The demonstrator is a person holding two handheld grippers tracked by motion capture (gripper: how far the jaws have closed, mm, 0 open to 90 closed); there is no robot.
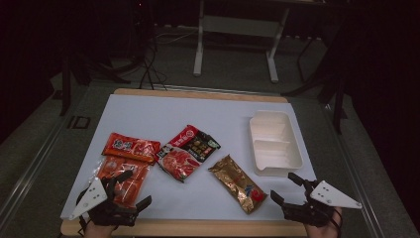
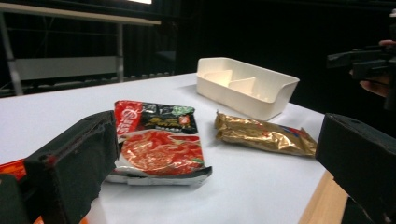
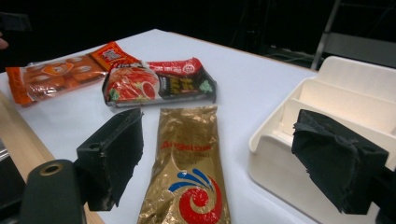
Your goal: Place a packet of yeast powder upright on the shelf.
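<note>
On the white desk (image 1: 208,114), seen from the high view, four packets lie in a loose row: two orange packs at the left, one (image 1: 131,147) above the other (image 1: 124,179), a red-and-black pouch (image 1: 188,151) in the middle, and a gold packet (image 1: 238,183) to its right. A cream tray (image 1: 274,142) with dividers stands at the right edge. The left tool (image 1: 132,188) hangs over the near left corner, its jaws spread, just above the lower orange pack. The right tool (image 1: 286,187) hovers at the near right corner, jaws apart and empty, between the gold packet and the tray's near end.

Along the left tool's (image 2: 215,158) own view, both black jaws stand wide with nothing between the pads. The pouch (image 2: 161,144) lies just ahead, the gold packet (image 2: 264,134) beyond it to the right, and the tray (image 2: 245,86) farther back. The other tool shows in a hand at the far right.

From the right tool's (image 3: 217,154) view, the jaws are released and frame the gold packet (image 3: 189,172), which lies flat on the desk below them, untouched. The tray (image 3: 280,140) sits just beside the right jaw. The pouch (image 3: 159,86) and orange packs (image 3: 60,74) lie farther off.
</note>
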